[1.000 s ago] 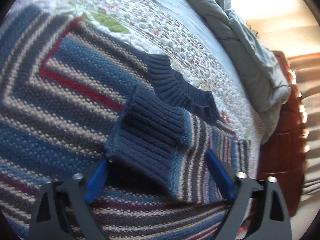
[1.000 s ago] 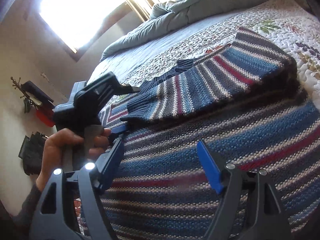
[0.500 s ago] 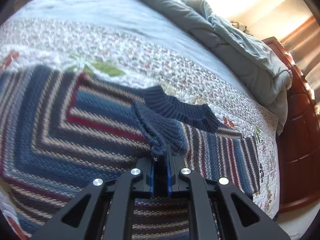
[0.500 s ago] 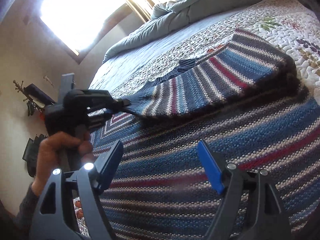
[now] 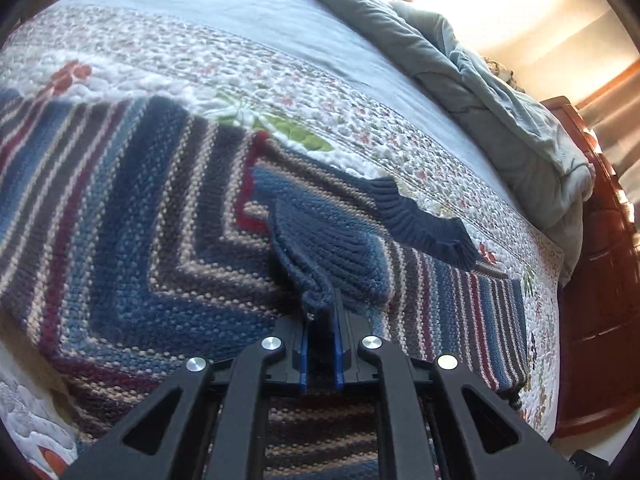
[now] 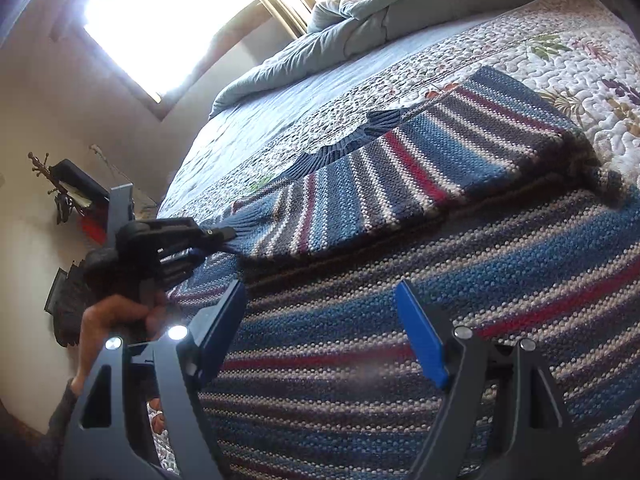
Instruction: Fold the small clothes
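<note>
Across the quilted bed (image 5: 360,128), my left fingers (image 5: 320,320) pinched the sweater's cuff (image 5: 332,256), right fingers (image 6: 320,320) spread; sleeve-folding next required drawing it inward.

My sweater (image 5: 152,216): coarse striped knit, ribbed cuff (image 5: 340,252) | quilt (image 5: 248,76): stitched, puckered cotton | my left gripper (image 5: 320,344): matt black plastic, blue pads, shiny metal screws | bed frame (image 5: 600,320): glossy wood

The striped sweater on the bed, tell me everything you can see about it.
The striped sweater is a chunky knit in blue, grey, cream and red bands, with dark blue ribbed collar and cuff. It lies spread on the floral quilt, one sleeve folded across the body. The left gripper has its jaws shut on that cuff; the right gripper hovers open above the body.
</note>
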`<state>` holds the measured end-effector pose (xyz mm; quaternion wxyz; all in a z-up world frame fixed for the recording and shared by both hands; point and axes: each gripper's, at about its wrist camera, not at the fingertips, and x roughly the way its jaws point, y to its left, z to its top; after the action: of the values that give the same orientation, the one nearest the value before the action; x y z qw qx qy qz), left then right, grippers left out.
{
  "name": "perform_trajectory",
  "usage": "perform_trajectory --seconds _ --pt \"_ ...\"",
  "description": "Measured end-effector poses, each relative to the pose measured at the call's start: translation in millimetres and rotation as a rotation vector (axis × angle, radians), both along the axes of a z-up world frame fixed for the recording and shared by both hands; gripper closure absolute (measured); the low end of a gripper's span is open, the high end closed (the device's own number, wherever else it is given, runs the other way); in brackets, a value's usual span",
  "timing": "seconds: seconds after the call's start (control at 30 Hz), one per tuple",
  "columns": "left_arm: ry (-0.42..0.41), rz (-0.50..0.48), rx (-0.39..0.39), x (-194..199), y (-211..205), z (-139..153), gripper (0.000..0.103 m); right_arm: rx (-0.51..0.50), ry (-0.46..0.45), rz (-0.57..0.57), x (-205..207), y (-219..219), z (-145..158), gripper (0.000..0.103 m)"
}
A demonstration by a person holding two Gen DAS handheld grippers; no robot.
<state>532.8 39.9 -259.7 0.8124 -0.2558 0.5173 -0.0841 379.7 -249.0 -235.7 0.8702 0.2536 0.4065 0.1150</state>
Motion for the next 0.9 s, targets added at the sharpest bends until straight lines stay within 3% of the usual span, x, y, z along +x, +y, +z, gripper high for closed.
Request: perform_trajectory --seconds 0.3,0.4,0.5,0.6,0.67,0.73,0.9 --pt "0.019 -0.008 -0.007 -6 5 -19 0.094 -0.007 0.001 0.01 1 1 -1 0.027" --pt "0.004 0.0 0.003 -11 9 -11 0.088 -0.01 0.002 0.008 2 1 -1 0.027" --pt "-0.027 0.039 0.067 -22 14 8 0.086 -0.016 0.0 0.011 1 3 0 0.027" --pt "-0.08 0.039 0.041 -32 13 26 0.084 -0.032 -0.007 0.018 0 6 1 0.027" --pt "-0.108 0.017 0.032 -36 6 32 0.077 -0.047 -0.013 0.022 -1 9 2 0.027" --pt "-0.109 -0.016 0.018 -34 -4 30 0.071 -0.068 -0.021 0.026 -2 12 3 0.027" --pt "-0.068 -0.049 0.023 -21 -13 9 0.07 -0.106 -0.031 0.032 -2 16 4 0.027"
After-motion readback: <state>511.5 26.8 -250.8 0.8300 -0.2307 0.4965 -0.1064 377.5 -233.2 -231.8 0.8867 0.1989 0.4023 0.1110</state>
